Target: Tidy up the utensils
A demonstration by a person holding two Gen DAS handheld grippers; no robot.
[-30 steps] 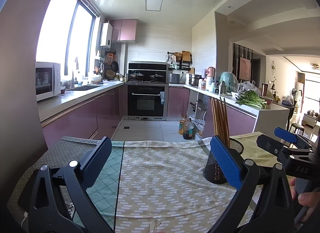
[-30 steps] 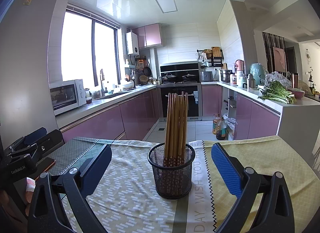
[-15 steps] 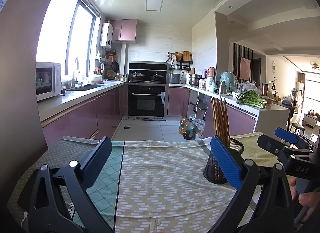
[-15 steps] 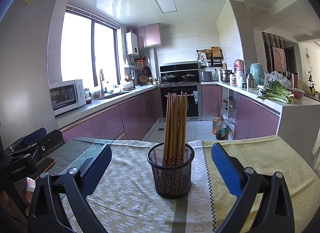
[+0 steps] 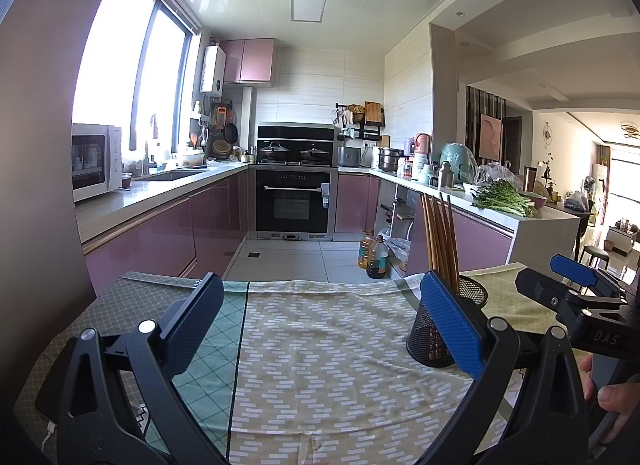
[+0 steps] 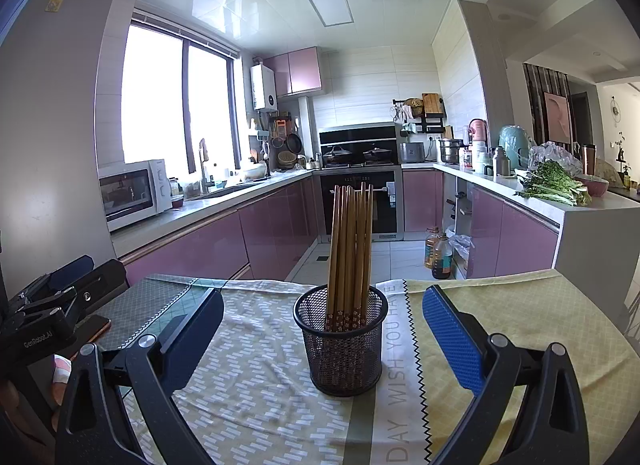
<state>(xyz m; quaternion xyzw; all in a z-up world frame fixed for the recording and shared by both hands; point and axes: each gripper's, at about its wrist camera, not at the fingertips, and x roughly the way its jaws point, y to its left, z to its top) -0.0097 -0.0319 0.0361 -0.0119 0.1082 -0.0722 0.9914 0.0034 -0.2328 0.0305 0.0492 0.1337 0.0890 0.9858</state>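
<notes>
The right gripper [image 6: 322,339] is hovering low over the table [image 6: 528,313] with its jaws spread wide and holding nothing, and the black mesh holder [image 6: 342,345] is standing upright on the cloth directly ahead, framed between the two fingers but touching neither. A bundle of brown wooden chopsticks [image 6: 350,249] is standing in the holder, leaning slightly against the rim, with small floral marks near their lower ends showing through the mesh. The left gripper [image 5: 320,329] is likewise hanging with its jaws released and empty, facing a bare stretch of patterned tablecloth [image 5: 320,349]; from this view the holder is sitting to the right, partly hidden behind the blue pad of the right finger [image 5: 450,329], with the chopsticks rising above it. A hand [image 5: 612,395] is gripping the right tool's handle at the far right edge of the left view. Nothing is lying between either pair of jaws and the holder. Compared with half a second ago, neither gripper nor the holder is showing any visible shift; the chopsticks are keeping the same lean. Beyond the table, a kitchen is spreading out with pink cabinets [image 6: 272,225], a white microwave [image 6: 132,191] on the left counter, a black oven [image 5: 294,201] at the back, leafy greens [image 6: 556,185] on the right counter, and oil bottles [image 6: 438,251] on the tiled floor.
</notes>
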